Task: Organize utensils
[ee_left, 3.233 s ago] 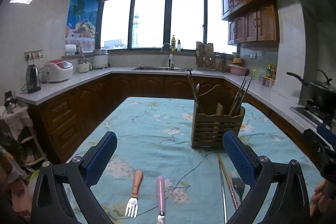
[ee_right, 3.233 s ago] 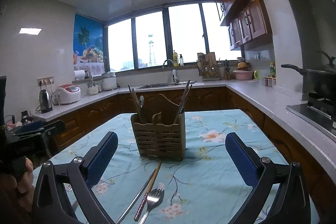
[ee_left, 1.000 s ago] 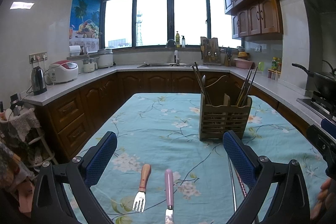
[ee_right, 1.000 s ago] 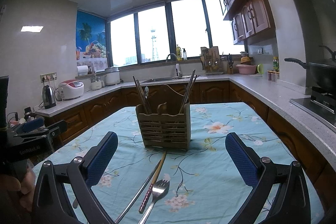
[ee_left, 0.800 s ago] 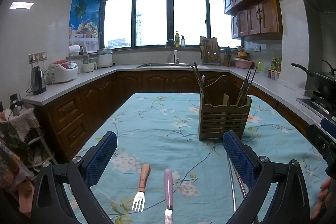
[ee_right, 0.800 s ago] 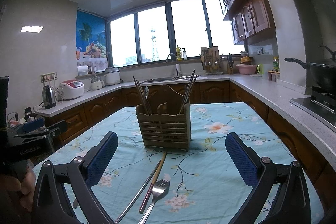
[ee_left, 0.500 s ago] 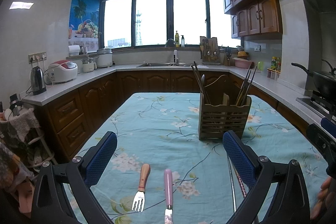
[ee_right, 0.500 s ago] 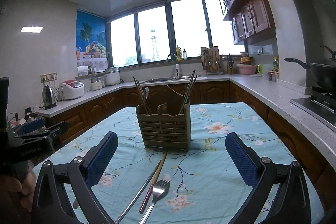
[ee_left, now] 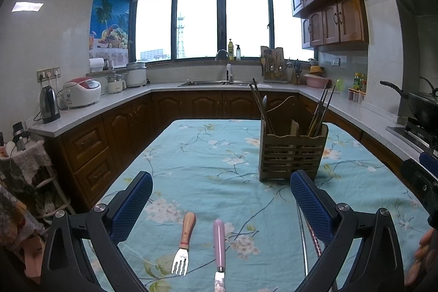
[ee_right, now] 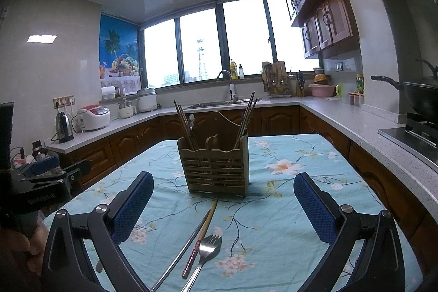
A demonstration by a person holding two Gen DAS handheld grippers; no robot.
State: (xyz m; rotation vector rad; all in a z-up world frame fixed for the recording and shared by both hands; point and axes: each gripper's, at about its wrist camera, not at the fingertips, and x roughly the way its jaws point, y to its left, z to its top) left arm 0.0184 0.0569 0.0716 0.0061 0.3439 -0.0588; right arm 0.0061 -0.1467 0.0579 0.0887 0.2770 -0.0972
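The left gripper (ee_left: 221,205) hangs wide open and holds nothing; between its fingers, on the floral-clothed surface (ee_left: 197,155), lie a wooden-handled fork (ee_left: 184,245) and a pink-handled knife (ee_left: 219,248), side by side and apart, handles pointing away. The right gripper (ee_right: 223,205) is likewise spread wide and empty; below it lie a metal chopstick (ee_right: 182,251), a wooden chopstick (ee_right: 201,234) with a red patterned end, and a steel fork (ee_right: 205,253), crowded together and seemingly touching near the fork's head. The slatted wooden holder (ee_right: 216,168) stands upright just beyond the wooden chopstick's far tip, already carrying chopsticks and a spoon.

All these pieces look light and stiff; the bare metal ones would likely be slippery between the pads and lie flat on soft cloth, so a pinch across the shaft near mid-length seems wisest. The wooden and pink handles are thicker and should offer better purchase. The crowded trio risks being taken up two at a time.

Lettering shows on the body of the other gripper at the left edge of the right wrist view; it is too blurred to read.
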